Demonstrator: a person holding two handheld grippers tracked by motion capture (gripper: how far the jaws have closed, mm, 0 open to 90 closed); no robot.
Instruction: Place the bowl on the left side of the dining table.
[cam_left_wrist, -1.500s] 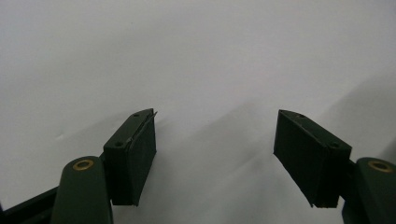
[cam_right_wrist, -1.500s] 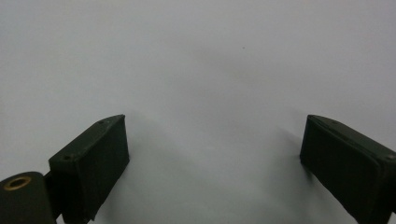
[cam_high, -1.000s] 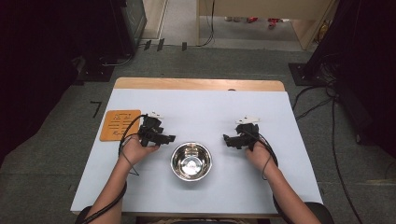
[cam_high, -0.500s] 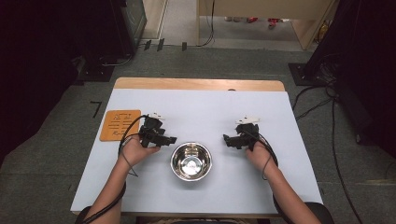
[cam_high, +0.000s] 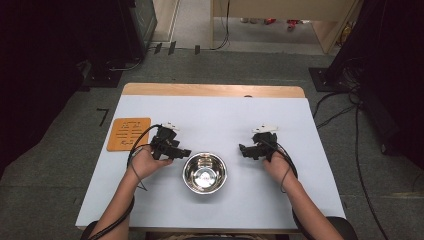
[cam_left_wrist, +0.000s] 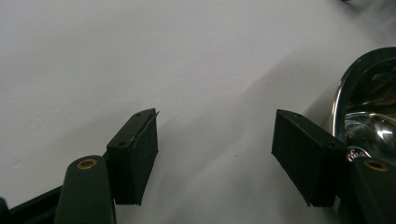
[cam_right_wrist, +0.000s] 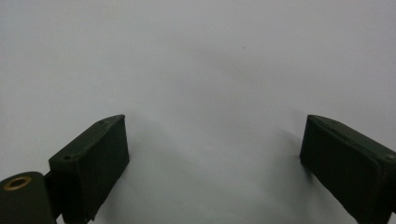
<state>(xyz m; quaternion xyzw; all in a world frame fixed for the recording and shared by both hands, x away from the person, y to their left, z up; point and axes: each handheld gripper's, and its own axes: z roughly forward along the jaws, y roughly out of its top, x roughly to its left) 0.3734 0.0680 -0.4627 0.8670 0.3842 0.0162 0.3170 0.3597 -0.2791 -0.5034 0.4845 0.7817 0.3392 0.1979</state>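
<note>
Left hand-held gripper (cam_high: 181, 151): jaws apart, nothing between them, closing slightly just now. Steel bowl (cam_high: 204, 172) just beside it on the table (cam_high: 225, 115), toward centre; round, no long axis. Right hand-held gripper (cam_high: 245, 149) spread, empty, farther from the bowl. Left is nearer.

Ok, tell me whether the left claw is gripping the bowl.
No, the left claw stands open over bare table, the bowl beside it.

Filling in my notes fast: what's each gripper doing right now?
Left gripper: open, nothing between the jaws, which have just closed a little; the bowl is beside it.
Right gripper: open, holding nothing.
</note>
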